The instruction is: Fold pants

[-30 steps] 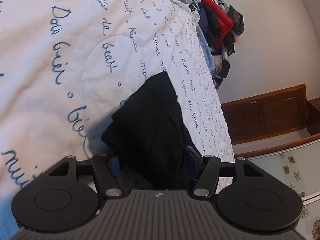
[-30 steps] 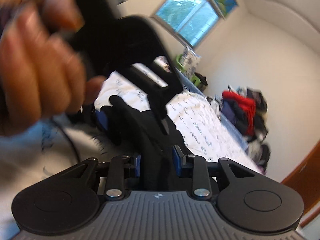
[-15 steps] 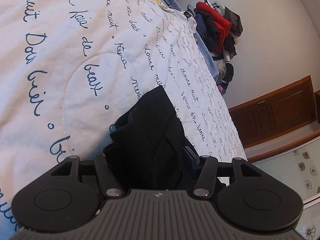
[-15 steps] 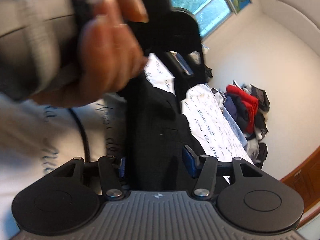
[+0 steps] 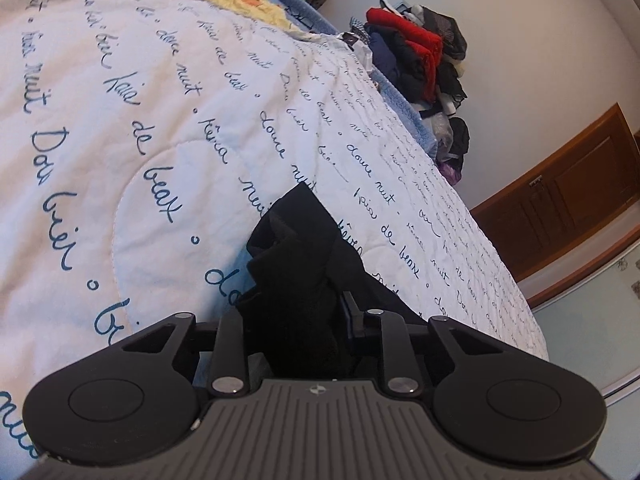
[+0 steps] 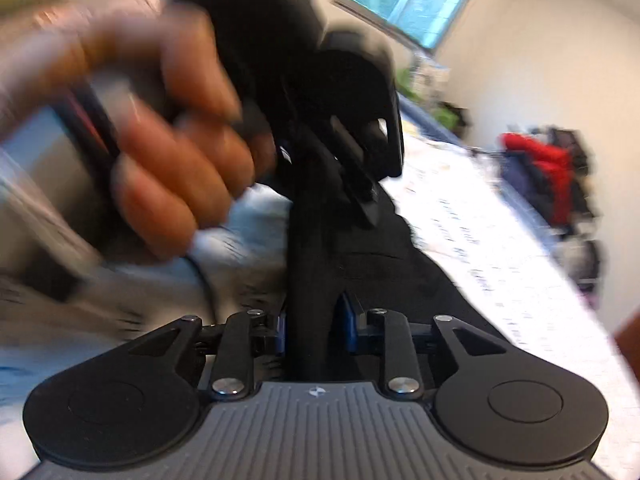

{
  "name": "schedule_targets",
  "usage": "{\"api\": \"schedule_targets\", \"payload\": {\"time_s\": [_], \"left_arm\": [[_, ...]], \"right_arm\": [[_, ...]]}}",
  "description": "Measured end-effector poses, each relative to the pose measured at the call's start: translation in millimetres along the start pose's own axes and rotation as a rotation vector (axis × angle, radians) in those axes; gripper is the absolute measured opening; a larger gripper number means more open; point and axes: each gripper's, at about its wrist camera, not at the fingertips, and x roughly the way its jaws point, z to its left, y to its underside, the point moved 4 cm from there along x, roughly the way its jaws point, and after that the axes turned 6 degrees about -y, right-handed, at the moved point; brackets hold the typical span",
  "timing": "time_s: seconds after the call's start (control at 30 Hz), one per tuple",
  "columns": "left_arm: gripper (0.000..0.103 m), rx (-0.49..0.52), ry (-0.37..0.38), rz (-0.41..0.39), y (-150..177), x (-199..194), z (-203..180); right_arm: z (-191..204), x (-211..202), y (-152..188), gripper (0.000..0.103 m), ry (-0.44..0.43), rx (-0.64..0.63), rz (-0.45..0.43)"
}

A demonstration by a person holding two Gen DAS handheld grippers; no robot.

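Observation:
The black pants point(image 5: 300, 264) hang bunched from my left gripper point(image 5: 298, 320), which is shut on the fabric above the white quilt point(image 5: 120, 120) with blue script. In the right wrist view my right gripper point(image 6: 314, 328) is shut on another part of the black pants point(image 6: 360, 264), lifted over the bed. The other hand-held gripper point(image 6: 344, 120) and the person's hand point(image 6: 160, 160) show close ahead of it, blurred by motion. The pants stretch between the two grippers.
A pile of red and dark clothes point(image 5: 420, 56) lies past the far bed edge; it also shows in the right wrist view point(image 6: 552, 176). A wooden door point(image 5: 560, 208) stands at the right wall. A window point(image 6: 404, 0) is at the far wall.
Both grippers have risen with the pants; more of the quilt shows below the left one. The left jaws have drawn closer on the fabric. The right view has swung and blurred.

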Motion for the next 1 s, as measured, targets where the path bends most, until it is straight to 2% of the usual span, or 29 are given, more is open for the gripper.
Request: {"api": "schedule_targets", "payload": {"time_s": [0.07,0.1,0.2,0.27,0.3,0.37,0.43,0.63,0.83,1.0], "left_arm": [[0.029,0.018,-0.002,-0.010,0.3,-1.0,-1.9],[0.029,0.027,-0.004,-0.017,1.2,-1.8,-2.8],[0.027,0.065,-0.017,-0.044,4.1,-5.4,-8.9],[0.024,0.113,-0.034,-0.069,6.9,-9.1,-15.5],[0.024,0.137,-0.041,-0.083,8.5,-11.5,-19.2],[0.024,0.190,-0.052,-0.114,12.2,-17.4,-28.1],[0.023,0.247,-0.057,-0.147,17.4,-24.2,-39.2],[0.023,0.411,-0.030,-0.239,39.9,-47.4,-79.2],[0.023,0.446,0.018,-0.247,57.1,-55.8,-102.7],[0.023,0.468,0.058,-0.251,65.5,-64.7,-117.4]], "right_arm": [[-14.6,-26.4,-6.8,0.026,-0.105,0.102,-0.083],[-25.3,-36.9,-10.1,0.026,-0.114,0.157,-0.122],[-55.6,-47.6,-9.7,0.026,-0.053,0.300,-0.166],[-76.3,-29.6,-2.2,0.026,0.013,0.362,-0.084],[-81.7,-19.3,2.8,0.026,0.036,0.379,-0.042],[-83.3,1.2,8.9,0.026,0.025,0.401,0.022],[-79.0,12.4,9.4,0.026,-0.007,0.417,0.030],[-90.4,-0.8,3.4,0.026,-0.054,0.523,-0.102],[-101.9,-30.0,10.4,0.026,-0.059,0.593,-0.198],[-109.6,-48.9,18.1,0.026,-0.039,0.633,-0.233]]}}
